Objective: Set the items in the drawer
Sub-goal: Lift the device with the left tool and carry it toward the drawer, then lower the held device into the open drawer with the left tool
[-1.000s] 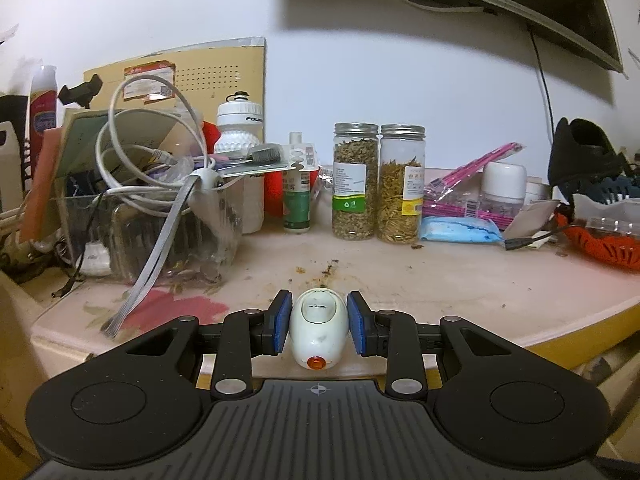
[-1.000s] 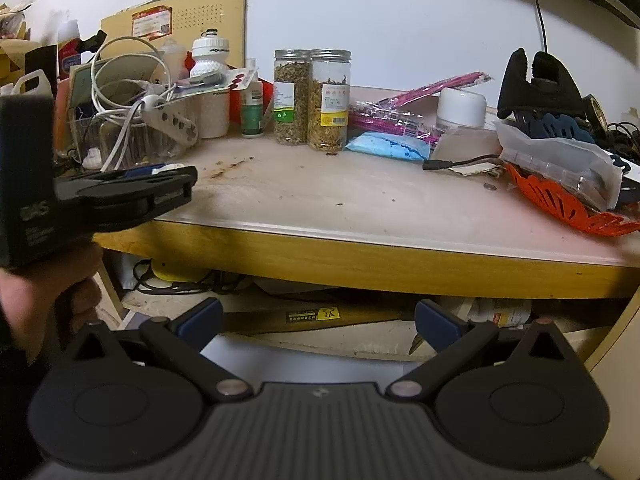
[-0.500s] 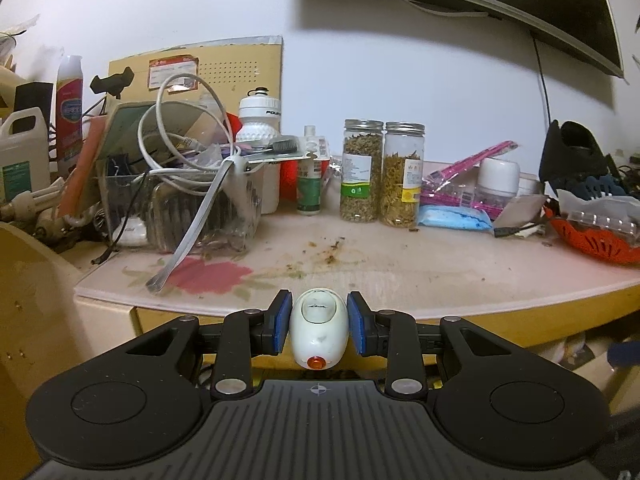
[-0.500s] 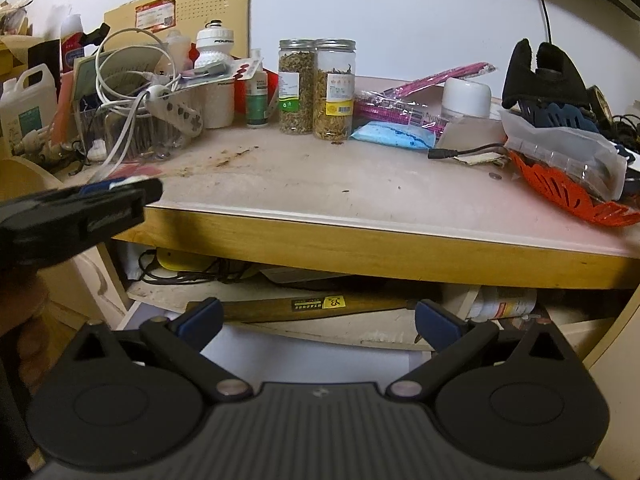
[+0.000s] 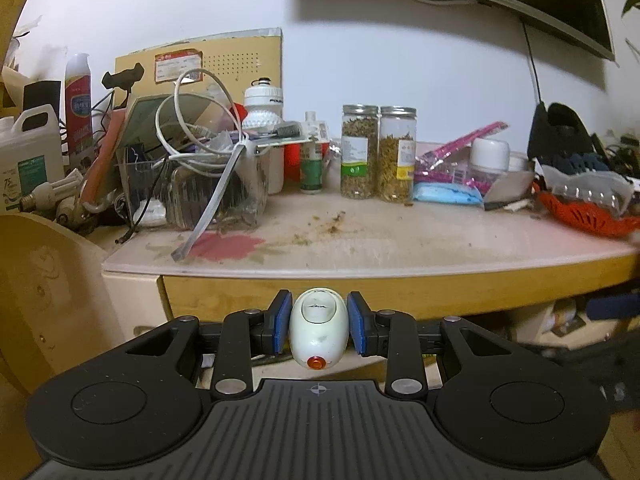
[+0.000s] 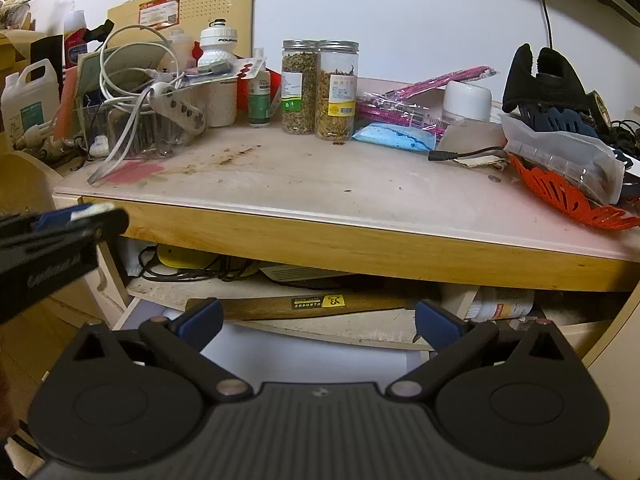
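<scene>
Your left hand-held gripper (image 5: 319, 328), clamping the white egg-shaped device (image 5: 319, 334), has dropped below the bench (image 5: 360, 248) edge toward the drawer (image 6: 304, 354); right hand-held gripper (image 6: 319, 322) spread, empty.

Home desk (image 6: 360, 184), food jars (image 6: 320, 88), cables (cluttered) (image 6: 128, 80), hammer (image 6: 304, 304)

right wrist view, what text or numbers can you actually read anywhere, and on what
"FOUR...", cut off: white bottle, on its cap band and again on its body.
"75": white jug, left wrist view.
Jar labels, the hammer handle sticker and the cardboard's red label: too small or blurred to read.
</scene>
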`<state>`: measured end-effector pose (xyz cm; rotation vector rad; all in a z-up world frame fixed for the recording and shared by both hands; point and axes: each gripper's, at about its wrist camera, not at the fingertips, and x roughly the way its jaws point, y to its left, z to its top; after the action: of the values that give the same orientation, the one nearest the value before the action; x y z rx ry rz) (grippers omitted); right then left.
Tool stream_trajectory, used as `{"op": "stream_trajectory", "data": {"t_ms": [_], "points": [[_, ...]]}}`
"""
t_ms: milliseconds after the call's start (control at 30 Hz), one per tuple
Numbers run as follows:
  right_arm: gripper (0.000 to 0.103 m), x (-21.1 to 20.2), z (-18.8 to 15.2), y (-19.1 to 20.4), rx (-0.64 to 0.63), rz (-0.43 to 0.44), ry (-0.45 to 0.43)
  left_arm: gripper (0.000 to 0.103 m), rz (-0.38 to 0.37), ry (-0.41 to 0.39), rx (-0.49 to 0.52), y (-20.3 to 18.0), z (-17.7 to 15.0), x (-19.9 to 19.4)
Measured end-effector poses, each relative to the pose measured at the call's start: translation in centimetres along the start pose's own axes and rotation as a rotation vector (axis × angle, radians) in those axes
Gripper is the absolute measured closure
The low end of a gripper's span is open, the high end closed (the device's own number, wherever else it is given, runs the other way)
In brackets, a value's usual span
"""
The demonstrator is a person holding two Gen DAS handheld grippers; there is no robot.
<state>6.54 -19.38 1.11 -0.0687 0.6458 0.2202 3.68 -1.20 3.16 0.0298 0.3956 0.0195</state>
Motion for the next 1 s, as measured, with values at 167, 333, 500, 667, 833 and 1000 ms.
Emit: {"op": "stream_trajectory", "data": {"t_ms": [167,333,500,667,833,1000], "points": [[0.001,0.2,-0.1,-0.1,0.002,-0.005,0.008,0.074,-0.002,0.060,0.011,-0.1,-0.6,0.6],[0.001,0.3,-0.2,-0.1,0.004,-0.009,0.019,0.074,-0.003,0.126,0.021,-0.3,-1.1,1.5],[0.001,1.7,-0.9,-0.3,0.017,0.001,0.091,0.074,-0.016,0.210,0.032,-0.1,-2.4,2.8],[0.001,3.2,-1.6,-0.4,0.026,0.005,0.174,0.074,-0.019,0.323,0.038,-0.2,-3.8,4.5],[0.001,4.5,-2.4,-0.6,0.038,-0.002,0.246,0.074,-0.013,0.441,0.020,0.3,-5.2,6.1],[0.001,5.6,-3.2,-0.9,0.053,-0.014,0.312,0.074,-0.014,0.487,0.026,0.5,-6.1,6.5]]}}
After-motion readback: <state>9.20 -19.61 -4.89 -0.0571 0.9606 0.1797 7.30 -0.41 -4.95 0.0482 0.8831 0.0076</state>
